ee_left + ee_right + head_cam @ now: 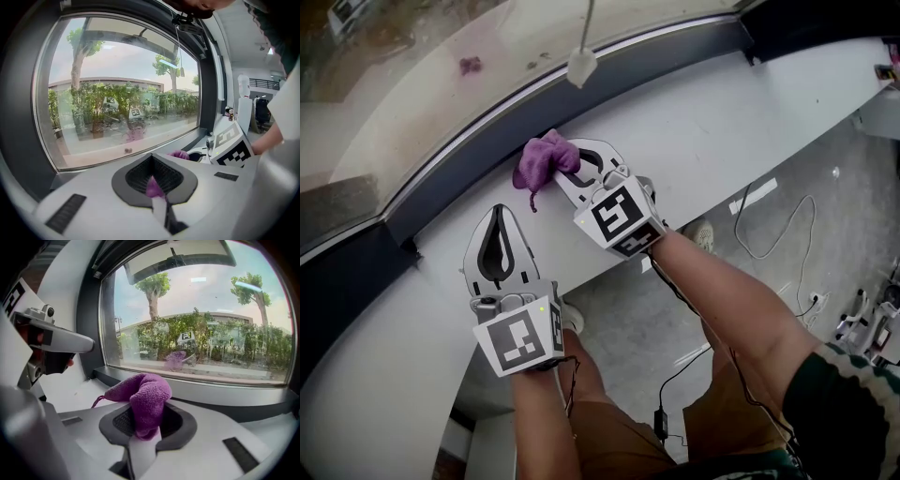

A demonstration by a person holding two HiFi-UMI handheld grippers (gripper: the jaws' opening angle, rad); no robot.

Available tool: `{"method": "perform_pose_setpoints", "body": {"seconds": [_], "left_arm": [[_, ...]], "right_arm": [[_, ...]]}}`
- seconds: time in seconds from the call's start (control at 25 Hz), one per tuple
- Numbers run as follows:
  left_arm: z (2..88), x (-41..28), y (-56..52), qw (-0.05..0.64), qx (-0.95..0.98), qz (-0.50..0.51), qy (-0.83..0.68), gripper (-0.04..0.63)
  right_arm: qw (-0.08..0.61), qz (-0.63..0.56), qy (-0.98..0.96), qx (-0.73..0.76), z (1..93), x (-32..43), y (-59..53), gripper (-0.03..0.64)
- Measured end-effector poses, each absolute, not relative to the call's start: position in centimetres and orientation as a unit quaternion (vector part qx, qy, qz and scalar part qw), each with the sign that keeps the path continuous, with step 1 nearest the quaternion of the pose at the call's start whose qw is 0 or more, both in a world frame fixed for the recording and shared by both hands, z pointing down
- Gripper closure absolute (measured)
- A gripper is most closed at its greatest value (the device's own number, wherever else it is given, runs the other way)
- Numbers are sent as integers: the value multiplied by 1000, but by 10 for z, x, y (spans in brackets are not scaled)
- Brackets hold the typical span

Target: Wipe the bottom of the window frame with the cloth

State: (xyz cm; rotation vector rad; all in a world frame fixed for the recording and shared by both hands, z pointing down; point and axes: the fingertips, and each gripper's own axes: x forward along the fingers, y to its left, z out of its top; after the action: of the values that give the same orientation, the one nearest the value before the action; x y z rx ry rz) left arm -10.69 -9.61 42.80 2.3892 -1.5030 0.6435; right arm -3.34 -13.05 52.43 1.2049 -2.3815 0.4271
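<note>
Clamping the purple cloth, the right gripper rests beside the window frame — wiping looks barely begun, with most of the frame left. The left gripper sits closed, only a purple fleck between its jaws.

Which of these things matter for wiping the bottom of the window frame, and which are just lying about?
For the job:
purple cloth
right gripper, shut on it
window frame's bottom rail

Just about:
left gripper, jaws together, by the white sill
blind cord's pull
cables on the floor
</note>
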Motion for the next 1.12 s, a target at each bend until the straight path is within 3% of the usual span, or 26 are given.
{"method": "perform_pose_setpoints", "body": {"seconds": [0.68, 1.12], "left_arm": [[448, -49, -105, 129, 835, 235, -481, 589], [463, 18, -118, 125, 846, 249, -455, 589]], "right_arm": [[270, 161, -839, 444, 542, 31, -133, 528], [266, 176, -829, 460, 556, 101, -140, 528]]}}
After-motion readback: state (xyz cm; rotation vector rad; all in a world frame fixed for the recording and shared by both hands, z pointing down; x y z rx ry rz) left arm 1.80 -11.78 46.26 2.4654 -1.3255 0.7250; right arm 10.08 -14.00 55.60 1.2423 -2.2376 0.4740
